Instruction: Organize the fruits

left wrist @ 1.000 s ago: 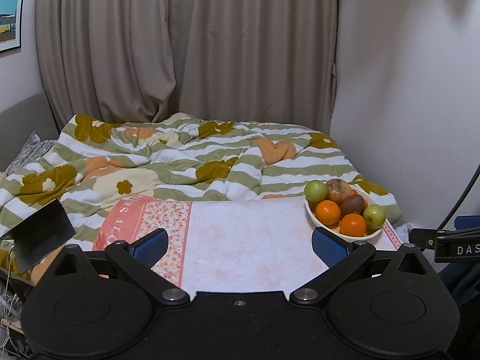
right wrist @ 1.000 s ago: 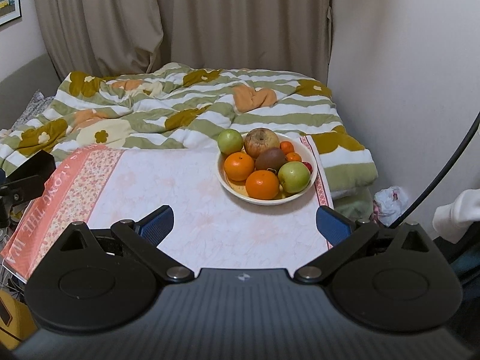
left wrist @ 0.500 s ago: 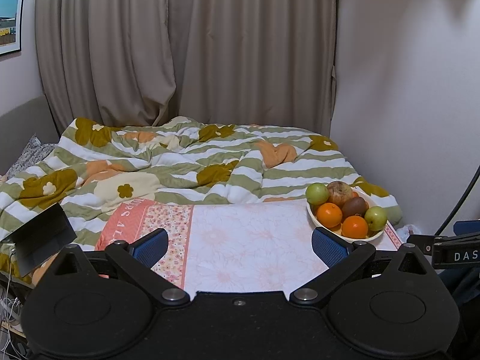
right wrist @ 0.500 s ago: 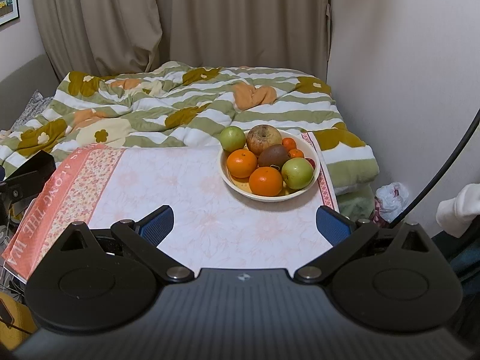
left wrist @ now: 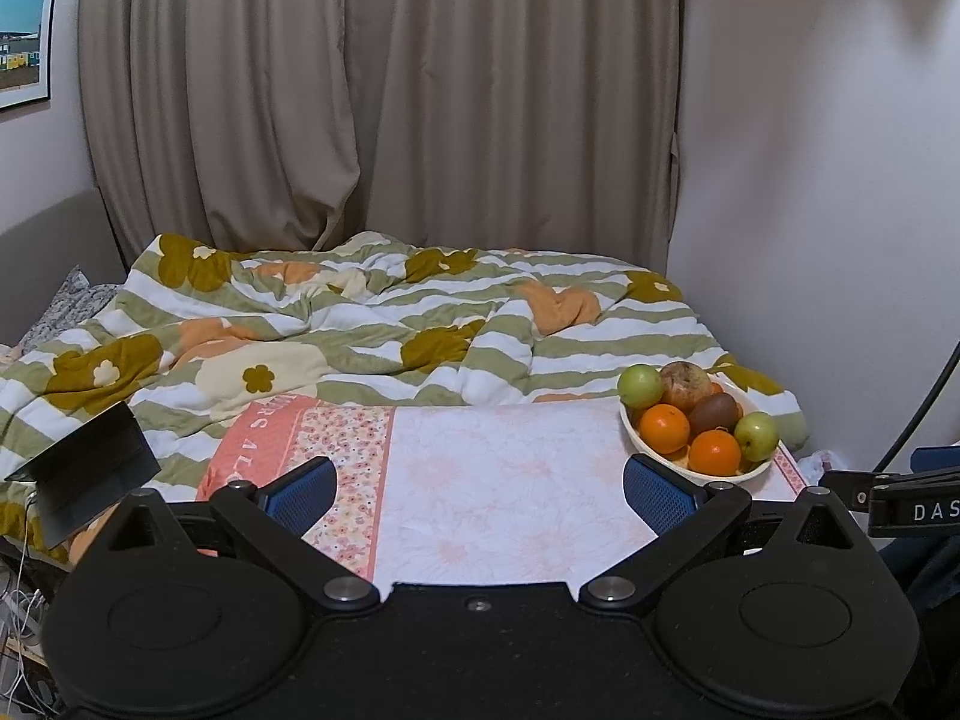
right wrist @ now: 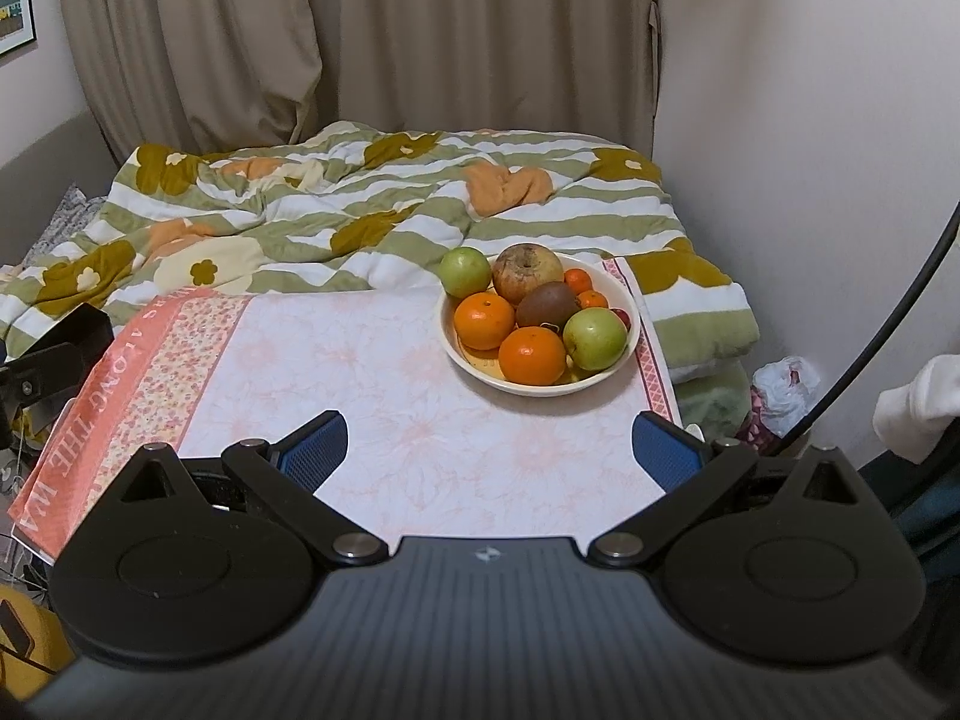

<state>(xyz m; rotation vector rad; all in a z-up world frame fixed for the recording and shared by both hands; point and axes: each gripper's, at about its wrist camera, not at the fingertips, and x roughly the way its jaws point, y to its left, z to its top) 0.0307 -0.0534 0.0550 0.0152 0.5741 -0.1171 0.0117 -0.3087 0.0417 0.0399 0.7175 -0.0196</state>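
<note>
All fruit sits piled in the cream bowl (right wrist: 631, 324) at the far right of the cloth-covered surface (right wrist: 390, 396); nothing loose on the cloth. Contents: two oranges (right wrist: 533, 355), two green apples (right wrist: 594, 339), a brown russet apple (right wrist: 528, 271), a kiwi-like brown fruit (right wrist: 547, 304), a few small tangerines (right wrist: 579, 281), and something small and red at the bowl's 3 o'clock rim, too hidden to name.

Progress: ambiguous. This fits either fruits gathered into the bowl (done) or a mixed pile waiting to be sorted out onto the cloth. The pictures don't settle it.

Right hand-held gripper (right wrist: 489, 450): jaws spread wide, holding nothing, over the near edge of the surface. Bowl lies ahead at about 12–1 o'clock, near but apart.

Left hand-held gripper (left wrist: 477, 489): also spread wide and empty. Bowl (left wrist: 757, 471) is at roughly 2 o'clock, just beyond its right finger (left wrist: 657, 495).
</note>
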